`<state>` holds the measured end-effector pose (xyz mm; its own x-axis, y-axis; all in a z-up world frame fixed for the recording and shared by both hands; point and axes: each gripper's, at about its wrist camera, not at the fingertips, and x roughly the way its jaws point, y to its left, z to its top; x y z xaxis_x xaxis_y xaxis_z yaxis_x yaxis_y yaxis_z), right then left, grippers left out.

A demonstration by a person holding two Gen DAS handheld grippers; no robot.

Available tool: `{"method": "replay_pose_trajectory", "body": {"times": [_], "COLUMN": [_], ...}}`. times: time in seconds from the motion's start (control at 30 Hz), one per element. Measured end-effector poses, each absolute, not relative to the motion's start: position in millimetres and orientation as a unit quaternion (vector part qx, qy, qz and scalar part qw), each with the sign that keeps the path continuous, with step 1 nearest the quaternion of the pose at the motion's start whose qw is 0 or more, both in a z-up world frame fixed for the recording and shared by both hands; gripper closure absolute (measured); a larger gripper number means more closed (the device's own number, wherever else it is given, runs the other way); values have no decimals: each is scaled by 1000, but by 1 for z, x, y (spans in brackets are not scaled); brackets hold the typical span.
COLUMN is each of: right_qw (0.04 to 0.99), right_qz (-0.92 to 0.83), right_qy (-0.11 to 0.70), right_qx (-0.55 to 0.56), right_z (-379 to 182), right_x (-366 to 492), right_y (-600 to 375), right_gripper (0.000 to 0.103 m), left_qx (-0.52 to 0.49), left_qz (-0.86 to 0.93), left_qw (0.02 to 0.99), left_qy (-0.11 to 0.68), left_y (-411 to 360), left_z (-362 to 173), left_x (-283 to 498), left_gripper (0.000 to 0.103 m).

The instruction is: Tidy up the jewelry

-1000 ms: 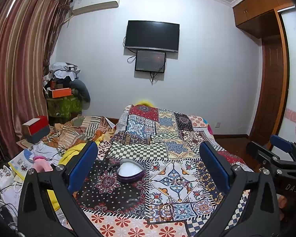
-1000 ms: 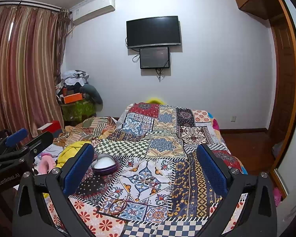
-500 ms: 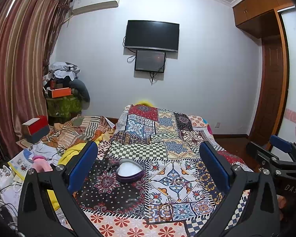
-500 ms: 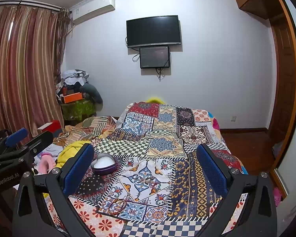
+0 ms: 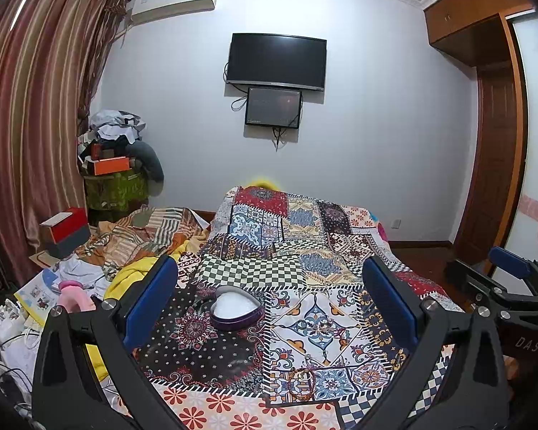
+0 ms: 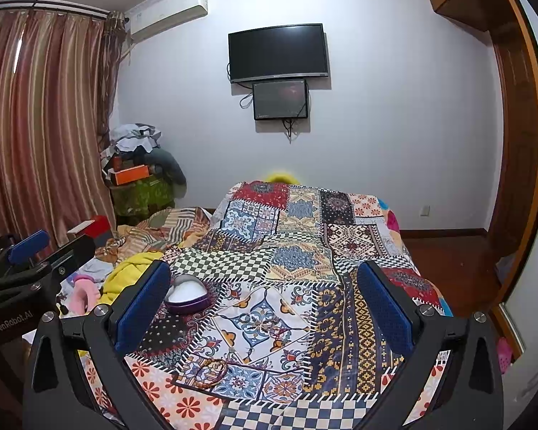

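A purple heart-shaped box [image 5: 235,310] [image 6: 187,294] with a white lining lies open on the patchwork bedspread [image 5: 326,261] [image 6: 305,251]. A beaded bracelet [image 5: 301,382] [image 6: 208,371] rests nearer the bed's front edge. My left gripper [image 5: 269,304] hovers above the bed, open and holding nothing, with the box between its blue pads and the bracelet below them. My right gripper [image 6: 263,304] is open too, with the box just beside its left pad [image 6: 143,304]. Each gripper shows at the edge of the other's view: the right one [image 5: 513,286], the left one [image 6: 25,261].
Crumpled blankets and a yellow cloth [image 5: 132,276] lie left of the bedspread, with boxes and clutter [image 5: 64,229] by the curtain. Two screens [image 5: 276,61] hang on the far wall. A wooden door and wardrobe [image 5: 498,179] stand at the right, with floor beside the bed.
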<state>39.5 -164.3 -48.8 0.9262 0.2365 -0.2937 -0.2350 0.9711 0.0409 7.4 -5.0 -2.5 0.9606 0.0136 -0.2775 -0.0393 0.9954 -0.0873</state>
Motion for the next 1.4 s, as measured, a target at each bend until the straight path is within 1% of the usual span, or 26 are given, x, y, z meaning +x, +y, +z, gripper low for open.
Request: {"method": "replay_pose_trajectory", "body": {"times": [0.2,0.43,0.63,0.93,1.0,1.07,1.13,1.17,1.2,1.27,1.3,1.33,1.37,1.4], "right_qw": [979,973,961,939,935,930,926,924,923,919,915,913,911,908], "right_qz": [116,111,111,119,123,127,133,137,140,148,155,159,163,168], "right_qy": [165,204,253,322,334,345,353,357,359,366,372,375,379,384], "right_qx": [4,-1,-8,-7,-8,-11,-12,-13,-13,-11,-9,-7,-5,-3], "right_z": [-54,-71,-95,-134,-142,-148,-155,-158,-160,-165,-167,-169,-171,-174], "right_x": [49,70,92,119,122,123,126,127,129,131,132,134,135,137], "right_y": [-169,-171,-172,-180,-180,-180,-179,-178,-178,-176,-176,-175,-174,-173], "right_gripper": [0,0,0,0,0,1,4,6,8,12,16,20,22,25], "left_qx": [-49,-49,-58,-54,-45,-40,-43,-45,-44,-38,-37,-37,-38,-42], "left_qz": [17,25,30,8,-2,-16,-31,-37,-42,-52,-57,-61,-66,-73], "left_qw": [986,976,960,923,916,906,896,892,889,883,880,877,874,870], "left_qy": [157,210,272,382,398,422,441,448,453,465,471,475,481,486], "left_y": [-3,-4,-1,-2,-6,-11,-14,-15,-17,-21,-22,-22,-23,-23], "left_z": [-8,-29,-61,-129,-142,-157,-167,-173,-176,-185,-189,-191,-194,-197], "left_x": [20,51,84,124,127,133,136,137,139,141,141,142,142,142], "left_gripper": [0,0,0,0,4,17,22,27,31,45,49,55,61,63]}}
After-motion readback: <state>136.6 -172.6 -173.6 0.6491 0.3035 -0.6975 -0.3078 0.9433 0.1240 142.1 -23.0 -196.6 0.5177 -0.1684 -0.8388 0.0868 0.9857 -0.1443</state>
